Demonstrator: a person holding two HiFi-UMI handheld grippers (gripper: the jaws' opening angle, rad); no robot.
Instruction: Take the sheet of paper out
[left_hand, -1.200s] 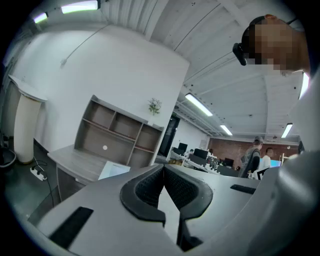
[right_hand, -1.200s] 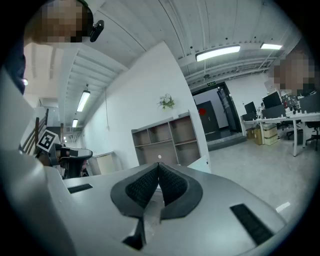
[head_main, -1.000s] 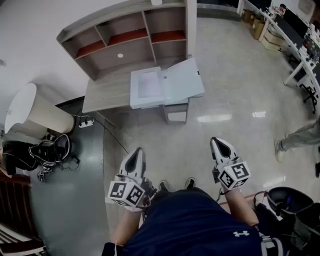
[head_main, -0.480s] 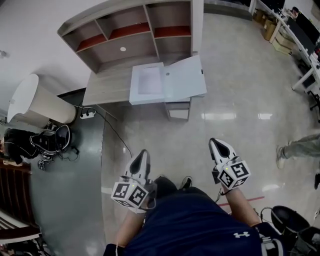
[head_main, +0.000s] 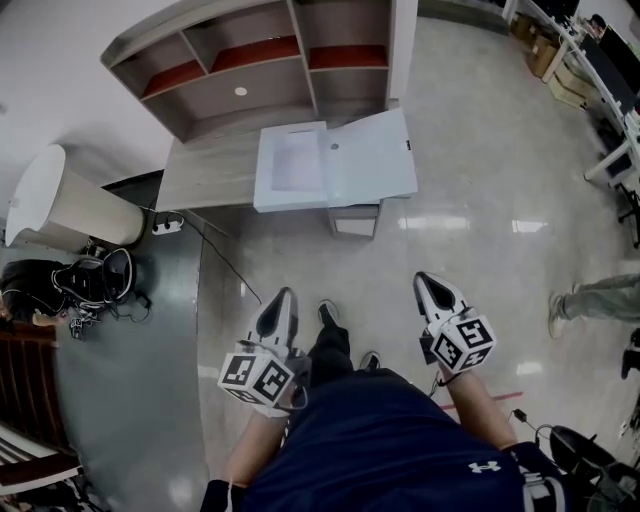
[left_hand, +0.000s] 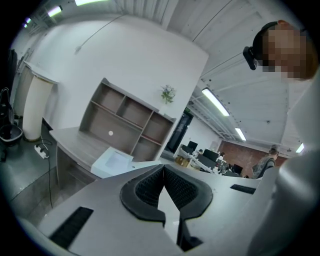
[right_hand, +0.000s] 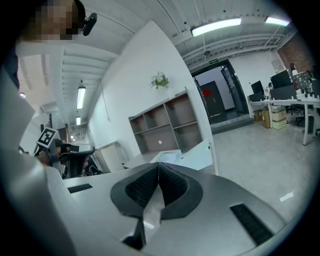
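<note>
A pale blue file box (head_main: 370, 160) lies open on the grey desk (head_main: 205, 175), its lid folded out to the right past the desk's edge. A white sheet of paper (head_main: 293, 163) lies in its left half. Both grippers hover over the floor well short of the desk, pointing at it. My left gripper (head_main: 281, 297) is shut with nothing in it; so is my right gripper (head_main: 428, 280). In the left gripper view the box (left_hand: 112, 162) shows beyond the closed tips (left_hand: 163, 167). The right gripper view has it (right_hand: 192, 155) just past its closed tips (right_hand: 158, 164).
An open shelf unit (head_main: 260, 70) stands at the back of the desk. A white rounded object (head_main: 60, 210), a black bag (head_main: 95, 280) and a power strip (head_main: 167, 225) with a cable sit left. A person's leg (head_main: 600, 297) is at the right; office desks (head_main: 615, 90) stand far right.
The person has stepped towards the desk, one shoe now forward between the grippers. The desk and box look slightly nearer. Both grippers stay shut.
</note>
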